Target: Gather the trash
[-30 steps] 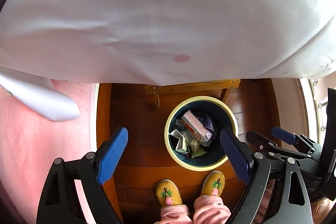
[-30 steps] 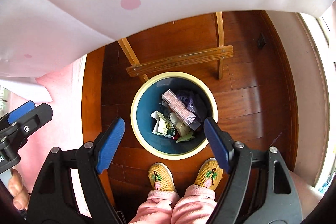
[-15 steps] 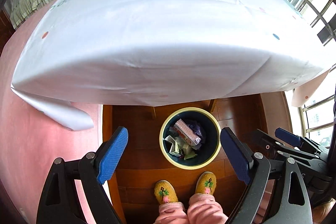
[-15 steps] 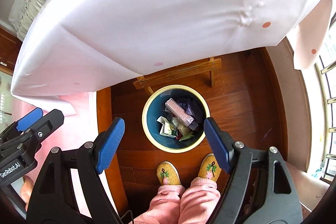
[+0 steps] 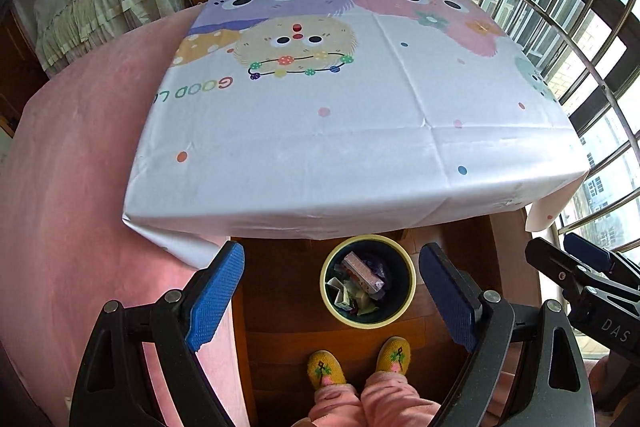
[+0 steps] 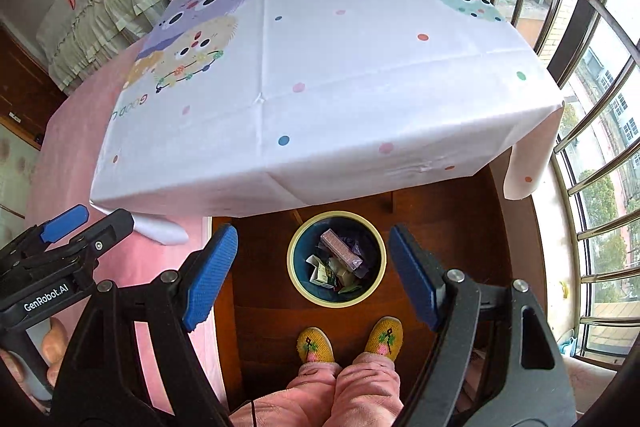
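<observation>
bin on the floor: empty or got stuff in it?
Has stuff in it. The bin stands upright on the wood floor by the table edge, and a pink box plus crumpled wrappers lie inside, below the rim.

Left tongs (image 5: 331, 301) are held with jaws wide apart, nothing gripped. Right tongs (image 6: 313, 275) likewise gape empty. Both are held side by side, angled downward. Fingers (image 6: 50, 351) are seen on the left handle.
</observation>
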Demonstrator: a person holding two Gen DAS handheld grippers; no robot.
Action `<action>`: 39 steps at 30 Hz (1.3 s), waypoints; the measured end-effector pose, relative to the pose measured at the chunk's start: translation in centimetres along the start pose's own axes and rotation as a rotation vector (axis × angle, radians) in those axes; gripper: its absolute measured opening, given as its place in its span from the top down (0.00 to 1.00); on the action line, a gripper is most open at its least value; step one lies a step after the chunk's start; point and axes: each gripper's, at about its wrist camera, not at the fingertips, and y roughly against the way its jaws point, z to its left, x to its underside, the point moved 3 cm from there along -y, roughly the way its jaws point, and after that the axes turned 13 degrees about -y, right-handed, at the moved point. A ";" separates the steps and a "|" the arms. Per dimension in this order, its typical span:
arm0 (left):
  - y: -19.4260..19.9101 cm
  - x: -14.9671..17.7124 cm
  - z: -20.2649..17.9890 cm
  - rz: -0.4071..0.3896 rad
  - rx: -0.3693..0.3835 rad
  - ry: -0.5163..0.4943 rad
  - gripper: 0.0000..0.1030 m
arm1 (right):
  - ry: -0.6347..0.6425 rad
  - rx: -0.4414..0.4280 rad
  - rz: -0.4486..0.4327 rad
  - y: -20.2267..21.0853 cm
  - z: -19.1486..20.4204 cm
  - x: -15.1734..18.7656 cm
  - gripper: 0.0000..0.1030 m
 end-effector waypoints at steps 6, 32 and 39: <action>5.4 -2.2 1.2 -0.071 -0.020 0.023 0.12 | 0.043 -0.023 -0.067 5.7 2.1 -3.0 0.26; 11.4 -5.2 -1.3 -0.181 -0.097 0.012 0.12 | 0.150 -0.048 -0.195 12.0 5.2 -4.9 0.26; 10.6 -5.2 -1.8 -0.170 -0.092 0.017 0.12 | 0.154 -0.048 -0.190 11.5 5.1 -5.0 0.26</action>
